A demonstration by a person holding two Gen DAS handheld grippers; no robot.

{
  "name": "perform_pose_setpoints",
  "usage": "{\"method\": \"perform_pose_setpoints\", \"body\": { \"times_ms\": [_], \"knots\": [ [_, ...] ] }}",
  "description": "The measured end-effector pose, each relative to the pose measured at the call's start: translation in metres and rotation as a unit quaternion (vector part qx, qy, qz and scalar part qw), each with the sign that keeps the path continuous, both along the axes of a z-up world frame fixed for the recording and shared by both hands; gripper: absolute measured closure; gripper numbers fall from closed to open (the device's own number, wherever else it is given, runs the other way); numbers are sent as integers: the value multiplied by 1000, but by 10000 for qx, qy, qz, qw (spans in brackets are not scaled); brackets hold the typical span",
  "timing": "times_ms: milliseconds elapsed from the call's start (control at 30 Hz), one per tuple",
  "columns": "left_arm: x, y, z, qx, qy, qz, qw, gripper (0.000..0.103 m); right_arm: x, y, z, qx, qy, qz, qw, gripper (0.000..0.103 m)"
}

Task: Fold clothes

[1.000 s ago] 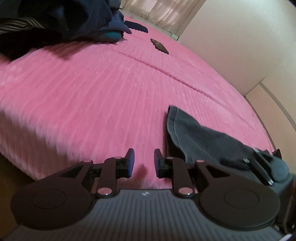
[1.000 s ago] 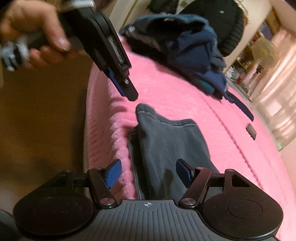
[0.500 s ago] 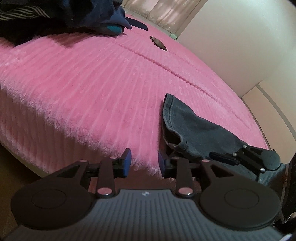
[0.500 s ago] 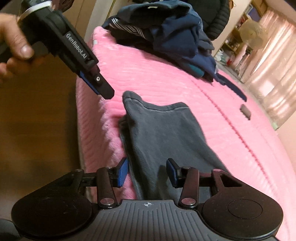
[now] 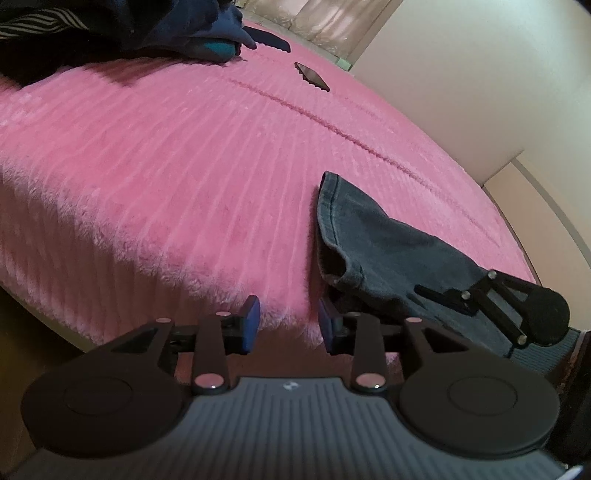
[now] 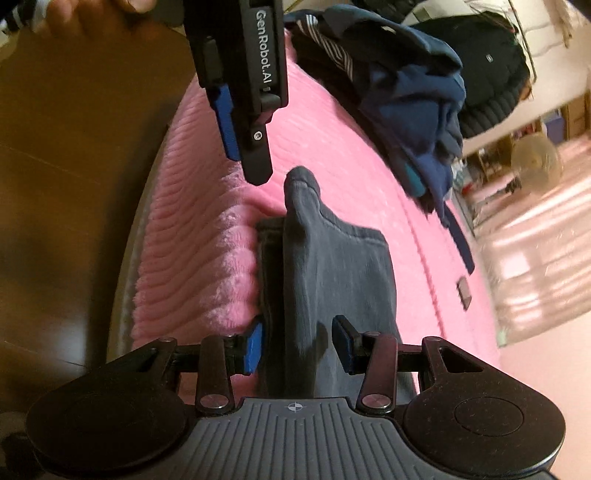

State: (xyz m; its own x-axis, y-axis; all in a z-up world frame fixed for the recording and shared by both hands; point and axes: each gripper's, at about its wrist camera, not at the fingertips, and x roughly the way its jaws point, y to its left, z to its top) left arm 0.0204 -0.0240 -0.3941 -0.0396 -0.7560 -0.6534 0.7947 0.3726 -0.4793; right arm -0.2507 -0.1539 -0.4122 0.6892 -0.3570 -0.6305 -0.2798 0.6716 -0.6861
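A grey denim garment (image 5: 388, 243) lies folded lengthwise at the near edge of the pink bed (image 5: 166, 166). In the right wrist view a raised fold of the garment (image 6: 343, 266) runs between the pads of my right gripper (image 6: 297, 343), which is shut on it. The right gripper (image 5: 439, 295) also shows in the left wrist view, lying over the garment's near end. My left gripper (image 5: 288, 325) hangs over the bed's edge just left of the garment. Its jaws are opening with only pink blanket behind them. The left gripper (image 6: 243, 155) points down beside the garment's far corner without touching it.
A pile of dark blue and striped clothes (image 5: 110, 26) sits at the far end of the bed. A small dark object (image 5: 312, 76) lies further back. A wooden floor (image 6: 55, 184) runs along the bed's side. A black jacket (image 6: 487, 62) hangs behind the pile.
My right gripper's jaws narrowed and sank onto the garment, rolling upright, and a fold now stands between them. The left gripper's jaws widened a little while it stayed beside the garment's corner.
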Motion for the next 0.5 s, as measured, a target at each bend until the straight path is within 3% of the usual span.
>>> {"method": "perform_pose_setpoints", "body": {
  "times_ms": [200, 267, 333, 433, 500],
  "knots": [
    [-4, 4, 1, -28, 23, 34, 10000, 73, 14, 7, 0, 69, -166, 156, 9997, 59],
    [-4, 6, 2, -40, 14, 62, 10000, 73, 17, 5, 3, 259, -221, 75, 9994, 90],
    [-4, 8, 5, -92, -2, 87, 9999, 73, 14, 3, 10, 495, -414, -18, 9979, 98],
    [-4, 11, 9, -178, -52, 147, 9997, 73, 8, -7, 29, 881, -897, -171, 9919, 100],
    [-4, 12, 13, -234, -74, 179, 9995, 73, -1, -18, 52, 1337, -1360, -415, 9808, 100]
  ]
}}
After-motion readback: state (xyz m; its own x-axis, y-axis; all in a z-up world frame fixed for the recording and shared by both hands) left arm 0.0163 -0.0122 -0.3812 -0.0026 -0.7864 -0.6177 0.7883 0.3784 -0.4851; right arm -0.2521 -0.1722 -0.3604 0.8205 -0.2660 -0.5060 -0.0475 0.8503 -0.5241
